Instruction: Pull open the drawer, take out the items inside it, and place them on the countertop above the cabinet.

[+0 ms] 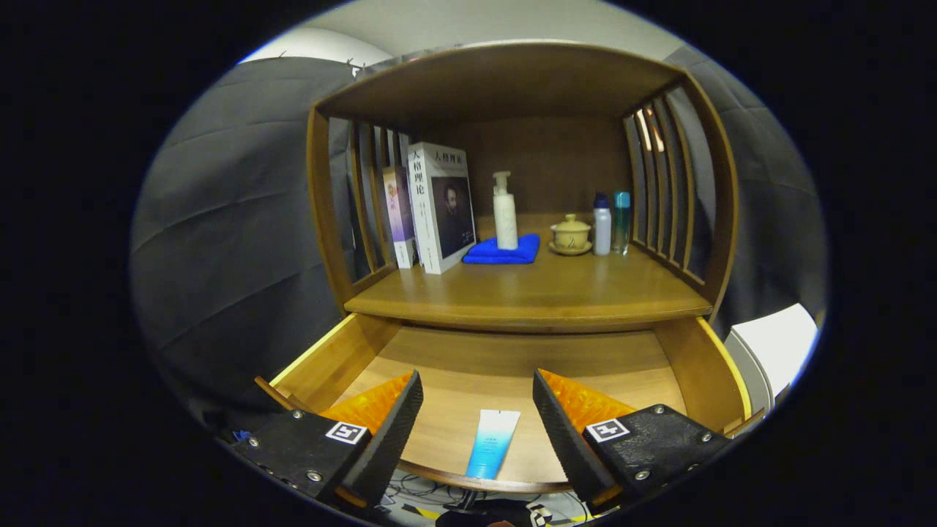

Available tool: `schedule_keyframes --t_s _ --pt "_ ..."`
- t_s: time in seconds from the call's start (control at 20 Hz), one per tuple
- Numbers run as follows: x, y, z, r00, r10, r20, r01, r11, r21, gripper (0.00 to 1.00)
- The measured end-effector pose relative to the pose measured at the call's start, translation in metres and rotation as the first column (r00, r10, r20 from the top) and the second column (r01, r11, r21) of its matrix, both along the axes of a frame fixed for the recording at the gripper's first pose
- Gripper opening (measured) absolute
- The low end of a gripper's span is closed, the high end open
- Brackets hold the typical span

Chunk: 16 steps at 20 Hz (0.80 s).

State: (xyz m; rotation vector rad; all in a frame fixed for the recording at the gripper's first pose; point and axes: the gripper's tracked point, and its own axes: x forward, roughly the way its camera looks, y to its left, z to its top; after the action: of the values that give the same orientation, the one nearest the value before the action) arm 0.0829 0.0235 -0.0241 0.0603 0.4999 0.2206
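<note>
Drawer [505,366] pulled open under countertop [527,293], holding one flat tube [493,442], white at its far end fading to blue at its near end, lying on drawer floor near front edge. Gripper [477,410] spread wide, clamping nothing, touching nothing, hovering above tube with tube between the fingers. Tube long axis running front to back along fingers, white end toward cabinet back, tilted slightly right.

Dim, warm light from above; soft glare on the worktop [527,293], strong fisheye bending at edges, focus sharp.
</note>
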Motion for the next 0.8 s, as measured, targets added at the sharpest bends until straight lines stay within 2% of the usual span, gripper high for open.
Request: schedule_keyframes --t_s 0.3,0.6,0.8 --pt "0.022 0.006 -0.045 0.977 0.038 -0.209 -0.043 0.999 -0.02 0.94" --pt "0.036 0.008 -0.082 0.922 0.039 -0.385 -0.077 0.994 -0.082 0.94" --pt "0.035 0.01 -0.102 0.869 0.038 -0.494 -0.08 0.995 -0.064 0.93"
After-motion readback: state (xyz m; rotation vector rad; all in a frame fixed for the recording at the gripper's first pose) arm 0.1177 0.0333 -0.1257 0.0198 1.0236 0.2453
